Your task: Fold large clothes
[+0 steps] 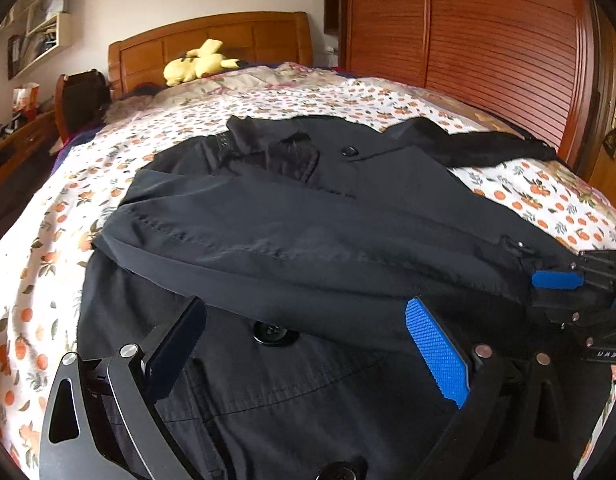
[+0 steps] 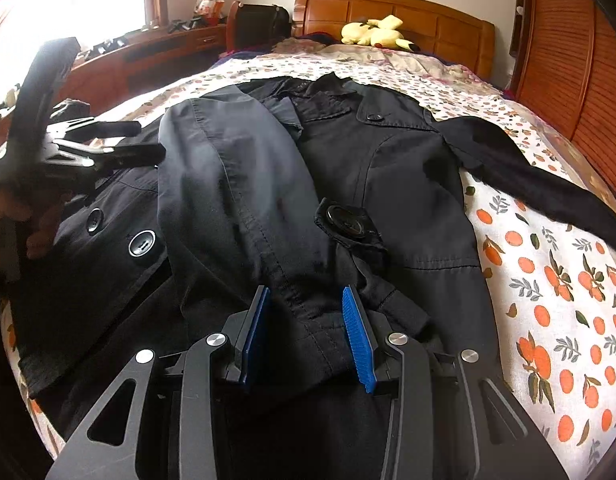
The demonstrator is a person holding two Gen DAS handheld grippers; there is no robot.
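From the left wrist, the black coat (image 1: pixel 347 208) lies spread over the middle of the bed (image 1: pixel 48 272), collar toward the headboard (image 1: pixel 212 36), one sleeve (image 1: pixel 315 248) already laid across the body and the other (image 1: pixel 495 148) trailing off toward the wardrobe-side edge. The left gripper (image 1: pixel 304 340) hangs above the coat front with its jaws wide apart and nothing between them; a big button (image 1: pixel 274 334) shows just beyond. At the right edge of this view the right gripper (image 1: pixel 563 284) sits at the cuff end of the folded sleeve. From the right wrist, that gripper's blue pads (image 2: pixel 357 336) flank the cuff (image 2: pixel 308 320), and the cloth bunches between them, so I judge it clamped on the sleeve, jaws partly closed. The left gripper (image 2: pixel 148 140) hovers open over the coat's far side. The fabric looks like a woven, fairly heavy cotton: limp, creasing readily, not slippery, likely to sag and drag if lifted by one point. Stitched seams, cuffs and hem edges are the firmest places to pinch; the hard buttons (image 2: pixel 142 243) are best avoided.
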